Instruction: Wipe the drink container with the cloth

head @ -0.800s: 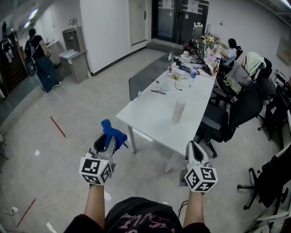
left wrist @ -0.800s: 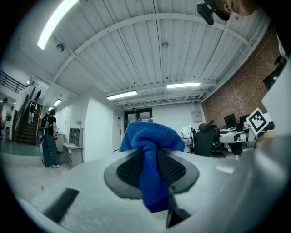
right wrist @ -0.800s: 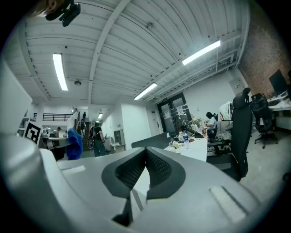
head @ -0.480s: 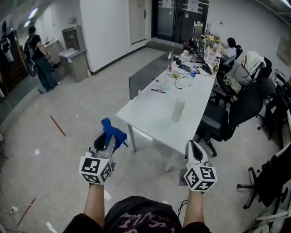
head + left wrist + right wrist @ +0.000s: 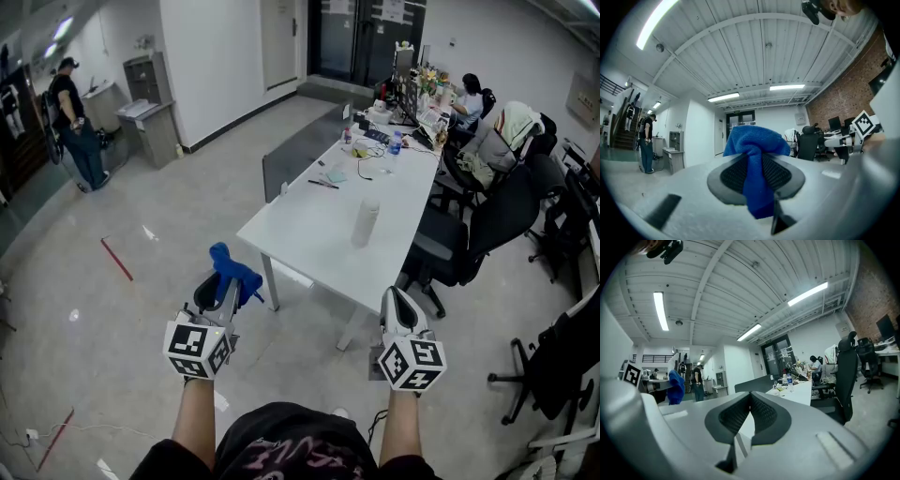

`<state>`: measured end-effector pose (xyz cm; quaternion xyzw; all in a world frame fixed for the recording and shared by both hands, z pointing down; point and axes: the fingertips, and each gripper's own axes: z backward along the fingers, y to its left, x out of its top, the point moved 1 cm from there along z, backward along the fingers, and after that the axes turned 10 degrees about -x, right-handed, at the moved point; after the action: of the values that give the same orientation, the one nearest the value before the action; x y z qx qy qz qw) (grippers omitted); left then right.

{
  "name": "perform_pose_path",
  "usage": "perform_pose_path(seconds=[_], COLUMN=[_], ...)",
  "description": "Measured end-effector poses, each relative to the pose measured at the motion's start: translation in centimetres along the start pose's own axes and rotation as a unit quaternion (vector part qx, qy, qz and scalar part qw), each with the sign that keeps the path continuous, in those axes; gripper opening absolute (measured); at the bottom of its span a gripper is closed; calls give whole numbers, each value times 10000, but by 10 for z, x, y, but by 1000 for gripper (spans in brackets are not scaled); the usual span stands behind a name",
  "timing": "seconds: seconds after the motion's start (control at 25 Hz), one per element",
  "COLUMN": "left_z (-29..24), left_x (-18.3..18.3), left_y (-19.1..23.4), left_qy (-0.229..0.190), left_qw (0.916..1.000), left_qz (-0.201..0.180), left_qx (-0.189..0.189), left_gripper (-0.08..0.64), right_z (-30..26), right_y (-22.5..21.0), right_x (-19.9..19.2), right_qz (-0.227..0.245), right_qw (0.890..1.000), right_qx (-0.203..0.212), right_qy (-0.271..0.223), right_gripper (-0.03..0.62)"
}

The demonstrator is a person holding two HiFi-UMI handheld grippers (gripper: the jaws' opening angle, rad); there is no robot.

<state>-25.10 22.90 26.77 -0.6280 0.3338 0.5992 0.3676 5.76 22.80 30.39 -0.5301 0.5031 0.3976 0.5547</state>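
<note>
A tall white drink container [image 5: 366, 223] stands upright on the long white table [image 5: 309, 234], well ahead of both grippers. My left gripper [image 5: 223, 289] is held out over the floor, shut on a blue cloth [image 5: 232, 272] that bunches up above its tip. In the left gripper view the blue cloth [image 5: 756, 161] is pinched between the two dark pads [image 5: 733, 176]. My right gripper [image 5: 398, 307] is shut with nothing in it, short of the table's near corner. In the right gripper view its pads [image 5: 761, 414] meet, and the cloth [image 5: 676, 386] shows at the left.
Black office chairs [image 5: 459, 246] line the table's right side. Bottles, cables and monitors [image 5: 389, 122] crowd its far end, where a person [image 5: 469, 101] sits. Another person [image 5: 73, 122] stands far left by a grey cabinet [image 5: 150, 120]. A red tape line [image 5: 116, 259] marks the floor.
The view has shifted slightly, so the table sits a little closer and further left. The person at far left has moved. Both grippers keep their places and their states.
</note>
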Motion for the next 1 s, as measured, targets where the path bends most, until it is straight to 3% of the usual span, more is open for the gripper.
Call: perform_pose_path(seconds=[0.52, 1.0], left_z=[4, -28], left_x=[-9, -22], left_y=[1, 0], left_qy=[-34, 90], left_qw=[9996, 9989], left_qz=[158, 164], left_qx=[-250, -428], left_gripper=[91, 91], right_z=[12, -7], right_y=[8, -7], right_x=[-1, -6], right_qz=[105, 34], right_qw=[9998, 9996], right_qx=[-188, -298], right_qy=[10, 7], right_gripper=[-5, -5])
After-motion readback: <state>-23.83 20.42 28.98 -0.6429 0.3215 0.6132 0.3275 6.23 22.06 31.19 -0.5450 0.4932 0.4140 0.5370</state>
